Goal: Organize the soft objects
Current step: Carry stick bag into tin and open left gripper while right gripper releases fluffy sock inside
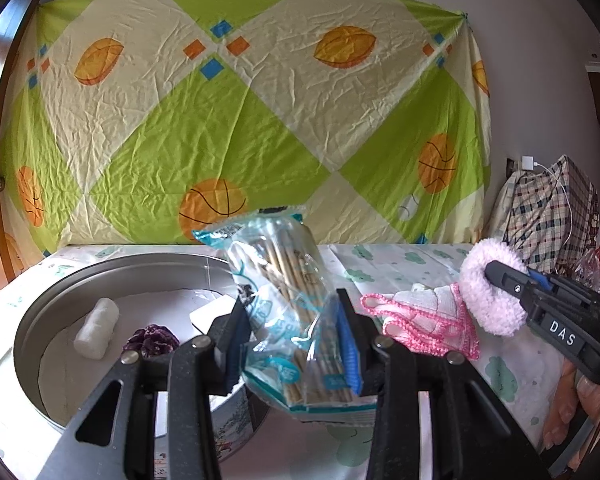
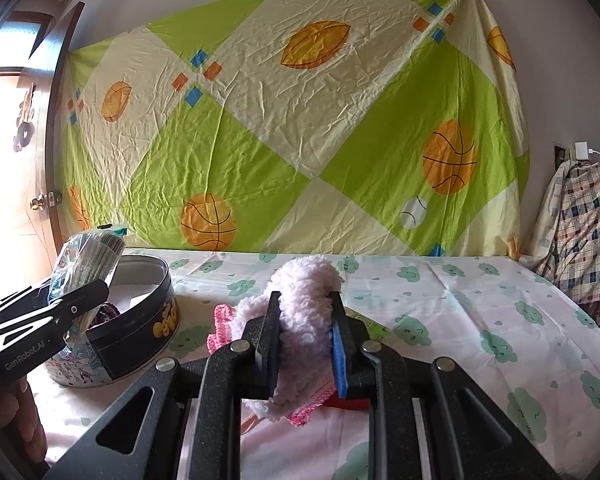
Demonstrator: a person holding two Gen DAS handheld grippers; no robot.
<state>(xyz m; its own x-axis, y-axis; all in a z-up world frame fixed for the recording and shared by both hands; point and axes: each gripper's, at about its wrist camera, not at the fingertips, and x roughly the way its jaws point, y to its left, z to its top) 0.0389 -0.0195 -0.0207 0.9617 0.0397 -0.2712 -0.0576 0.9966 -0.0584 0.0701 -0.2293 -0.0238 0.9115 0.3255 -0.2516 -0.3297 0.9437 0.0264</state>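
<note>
My left gripper is shut on a clear blue-trimmed packet of sticks and holds it tilted above the right rim of a round metal tin. The tin holds a white roll and a dark purple scrunchie. My right gripper is shut on a fluffy pale pink scrunchie and holds it above a pink-edged white cloth on the table. The right gripper with the pink scrunchie also shows in the left wrist view, and the packet and tin show in the right wrist view.
The table wears a white cloth with green cloud prints. A green and cream sheet with basketballs hangs behind it. A plaid bag stands at the far right. A door is at the left.
</note>
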